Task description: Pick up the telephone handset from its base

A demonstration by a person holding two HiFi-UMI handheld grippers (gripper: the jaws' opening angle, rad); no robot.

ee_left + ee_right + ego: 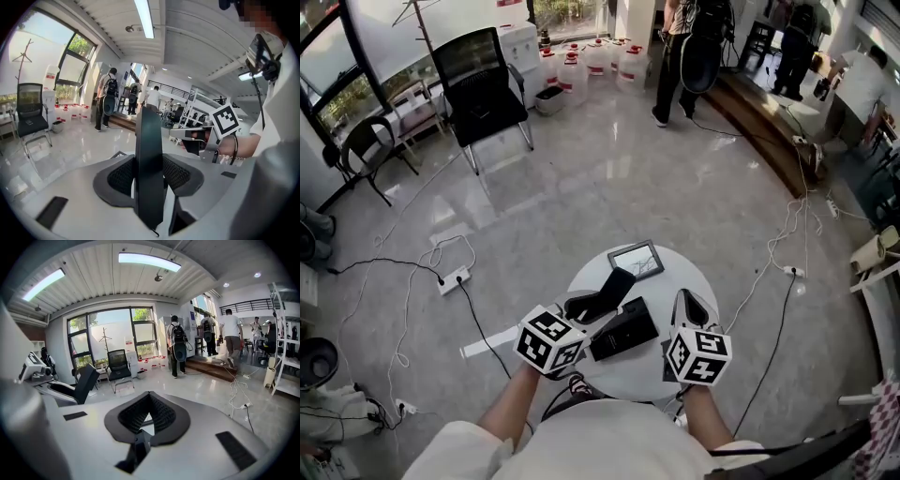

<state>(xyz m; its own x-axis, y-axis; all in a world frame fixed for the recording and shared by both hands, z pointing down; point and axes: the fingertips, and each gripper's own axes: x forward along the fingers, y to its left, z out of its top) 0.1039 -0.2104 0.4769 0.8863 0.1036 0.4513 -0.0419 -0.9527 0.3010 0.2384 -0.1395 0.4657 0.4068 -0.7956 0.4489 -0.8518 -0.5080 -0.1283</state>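
The black telephone handset (614, 286) is lifted off its black base (626, 330), which sits on the round white table (675, 272). My left gripper (586, 305) is shut on the handset. In the left gripper view the handset (149, 164) stands upright, clamped between the two pads, with a thin cord end at its bottom. My right gripper (686, 298) hovers over the table to the right of the base, its jaws together and nothing in them. In the right gripper view its tips (150, 399) meet, and the handset (88, 379) shows far left.
A small dark framed panel (636, 260) lies at the table's far edge. On the floor are cables and a power strip (455, 278). A black office chair (483, 89) stands far left, water bottles (600, 56) behind it, and people (680, 56) stand at the back.
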